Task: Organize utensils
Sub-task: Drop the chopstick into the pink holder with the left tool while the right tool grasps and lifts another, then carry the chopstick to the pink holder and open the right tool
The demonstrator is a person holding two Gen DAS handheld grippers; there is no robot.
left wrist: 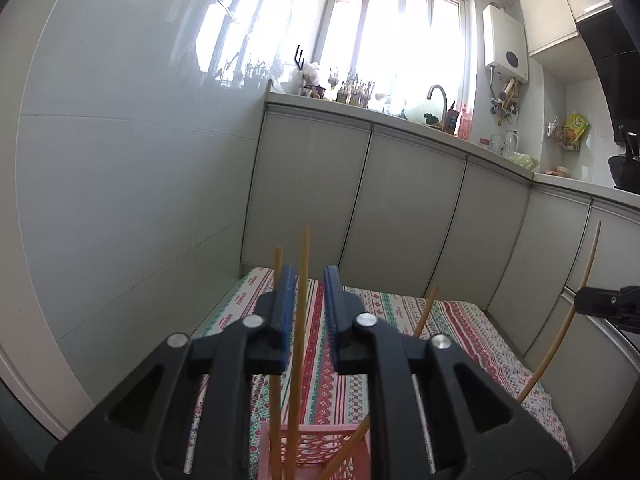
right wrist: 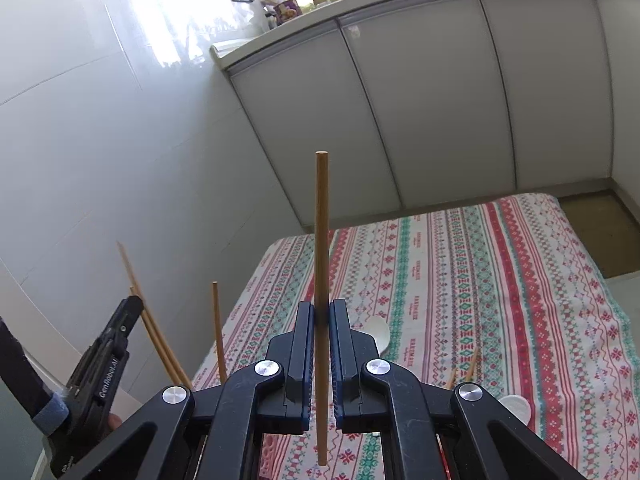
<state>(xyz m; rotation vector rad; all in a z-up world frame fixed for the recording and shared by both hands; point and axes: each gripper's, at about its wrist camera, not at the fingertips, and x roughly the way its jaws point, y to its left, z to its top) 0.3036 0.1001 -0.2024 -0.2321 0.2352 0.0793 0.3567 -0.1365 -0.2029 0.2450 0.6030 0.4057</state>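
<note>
Held chopstick [right wrist: 321,240]: upright, plain light wood, blunt end up.
Right gripper [right wrist: 321,316]: clamped on it, above the striped tablecloth [right wrist: 480,280].
Left gripper [left wrist: 309,304]: jaws apart around standing chopsticks [left wrist: 300,320] in pink basket [left wrist: 312,444].

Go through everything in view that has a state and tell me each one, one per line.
Left gripper: jaws open, a chopstick standing between them, untouched.
Right gripper: jaws shut on one chopstick, held upright.
Pink basket: holds three chopsticks, one leaning.
White spoons: lying on the tablecloth.
Cabinet doors: closed.
</note>
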